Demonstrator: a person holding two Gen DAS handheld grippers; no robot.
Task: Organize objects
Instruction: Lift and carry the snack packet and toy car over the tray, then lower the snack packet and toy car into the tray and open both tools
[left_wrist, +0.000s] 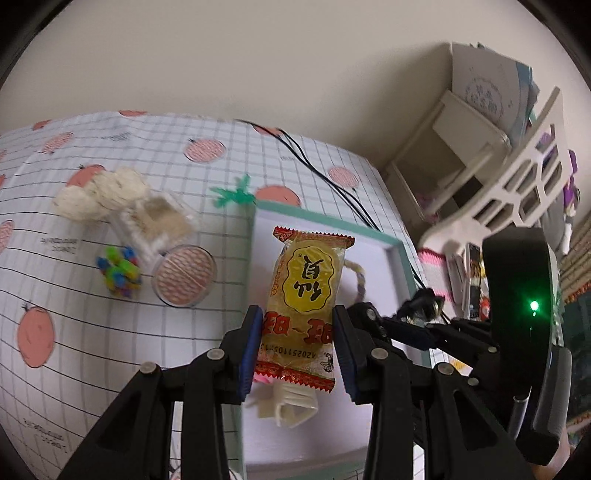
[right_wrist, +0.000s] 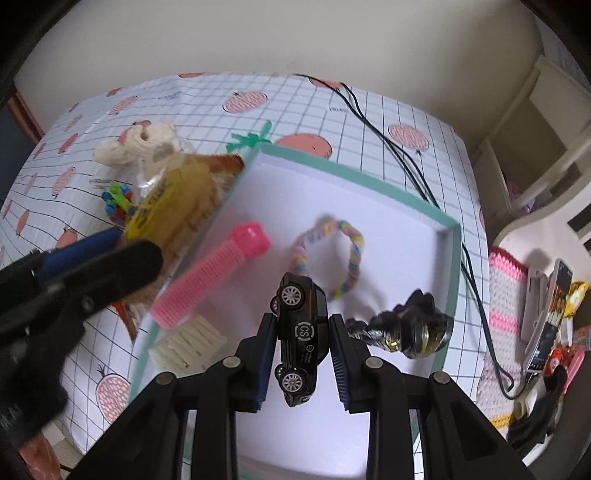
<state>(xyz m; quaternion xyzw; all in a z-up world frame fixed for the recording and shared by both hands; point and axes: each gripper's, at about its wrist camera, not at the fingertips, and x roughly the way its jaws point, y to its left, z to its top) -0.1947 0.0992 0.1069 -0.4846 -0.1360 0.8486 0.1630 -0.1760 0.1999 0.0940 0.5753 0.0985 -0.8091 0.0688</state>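
Through the left wrist camera I see my left gripper (left_wrist: 297, 341) with its jaws pinching a yellow candy packet (left_wrist: 304, 302), held up over the near edge of the tray (left_wrist: 397, 245), not yet set down. Left on the tablecloth (left_wrist: 92, 350) are a cream yarn bundle (left_wrist: 99, 194), a clear box (left_wrist: 157, 225), a round lidded dish (left_wrist: 184, 275) and a bright bead cluster (left_wrist: 120, 273), so I judge the sorting is perhaps half done. Through the right wrist camera my right gripper (right_wrist: 303, 354) has its jaws closed on a black toy car (right_wrist: 301, 338), hanging above the tray floor. Already lying inside are a pink comb (right_wrist: 214, 275), a pastel bracelet (right_wrist: 341, 258), a white ribbed piece (right_wrist: 188, 345) and a dark scrunchie (right_wrist: 410, 328).
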